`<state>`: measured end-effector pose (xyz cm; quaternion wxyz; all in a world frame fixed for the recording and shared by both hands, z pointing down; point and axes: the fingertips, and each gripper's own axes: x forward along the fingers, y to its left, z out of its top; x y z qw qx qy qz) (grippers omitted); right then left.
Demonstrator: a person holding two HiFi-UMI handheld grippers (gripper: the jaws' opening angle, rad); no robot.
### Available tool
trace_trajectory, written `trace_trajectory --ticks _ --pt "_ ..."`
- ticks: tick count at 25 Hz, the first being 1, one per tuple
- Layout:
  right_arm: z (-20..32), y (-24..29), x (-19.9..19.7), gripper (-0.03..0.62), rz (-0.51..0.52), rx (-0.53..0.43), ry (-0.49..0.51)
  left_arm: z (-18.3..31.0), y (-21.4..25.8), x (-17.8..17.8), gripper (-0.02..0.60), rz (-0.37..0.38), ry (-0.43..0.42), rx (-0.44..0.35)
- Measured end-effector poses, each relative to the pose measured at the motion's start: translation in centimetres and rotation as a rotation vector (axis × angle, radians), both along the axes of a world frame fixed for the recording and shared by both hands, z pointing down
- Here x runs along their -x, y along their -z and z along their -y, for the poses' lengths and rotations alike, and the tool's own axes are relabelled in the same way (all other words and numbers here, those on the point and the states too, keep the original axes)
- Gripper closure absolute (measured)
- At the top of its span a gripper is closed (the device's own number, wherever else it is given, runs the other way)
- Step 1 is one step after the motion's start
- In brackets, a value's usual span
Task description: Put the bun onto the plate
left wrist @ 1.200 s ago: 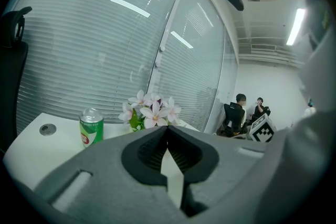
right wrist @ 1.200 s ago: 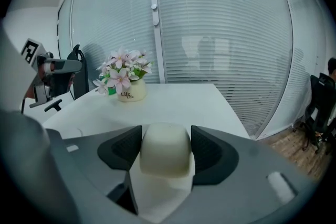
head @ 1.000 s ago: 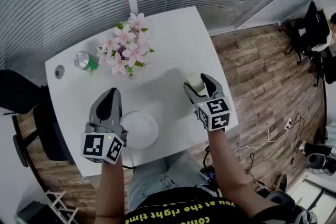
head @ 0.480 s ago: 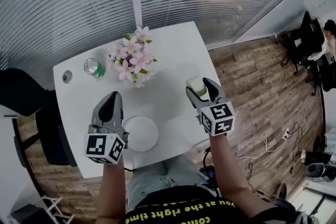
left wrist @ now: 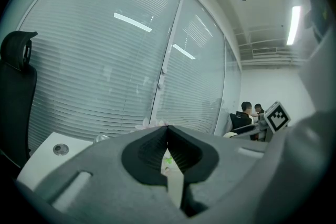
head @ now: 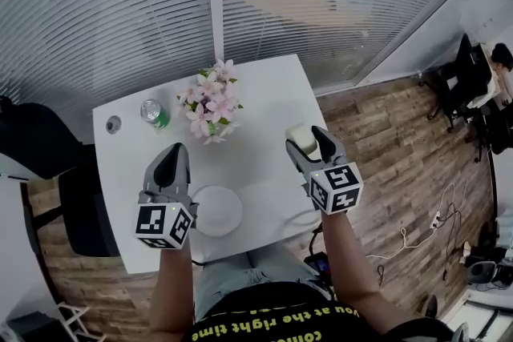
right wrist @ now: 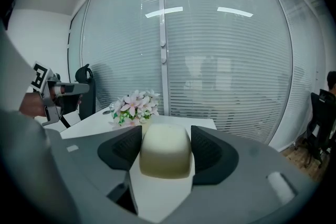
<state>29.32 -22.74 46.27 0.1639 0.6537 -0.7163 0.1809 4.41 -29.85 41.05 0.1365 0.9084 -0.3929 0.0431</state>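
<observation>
A pale cream bun [right wrist: 165, 150] sits squeezed between the jaws of my right gripper [right wrist: 166, 150], held above the table's right side. From the head view the bun [head: 300, 138] shows at the tip of the right gripper [head: 306, 142]. A round white plate [head: 218, 211] lies on the white table [head: 264, 104] near its front edge, just right of my left gripper [head: 171, 164]. The left gripper [left wrist: 167, 150] is shut with nothing between its jaws and hovers left of the plate.
A bunch of pink flowers [head: 211, 101] stands at the table's middle back, with a green can [head: 154, 114] to its left. A black office chair [head: 40, 144] stands left of the table. Glass walls with blinds rise behind; wood floor lies to the right.
The head camera has tilted up, so table and grippers sit lower and smaller in view. The right gripper keeps the bun; both grippers hold about the same places over the table.
</observation>
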Motion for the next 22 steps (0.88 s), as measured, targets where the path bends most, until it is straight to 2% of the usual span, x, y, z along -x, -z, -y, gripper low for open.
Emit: trace_trajectory --ticks 12,22 --pt "-0.4 4.7 1.6 0.292 0.001 -0.081 0.028 0.2 2.2 1.5 0.58 -0.029 0.029 -0.035" --pt "0.3 6.7 6.5 0.292 0.008 -0.115 0.144 -0.7 3.2 6.5 0.58 -0.025 0.124 -0.055"
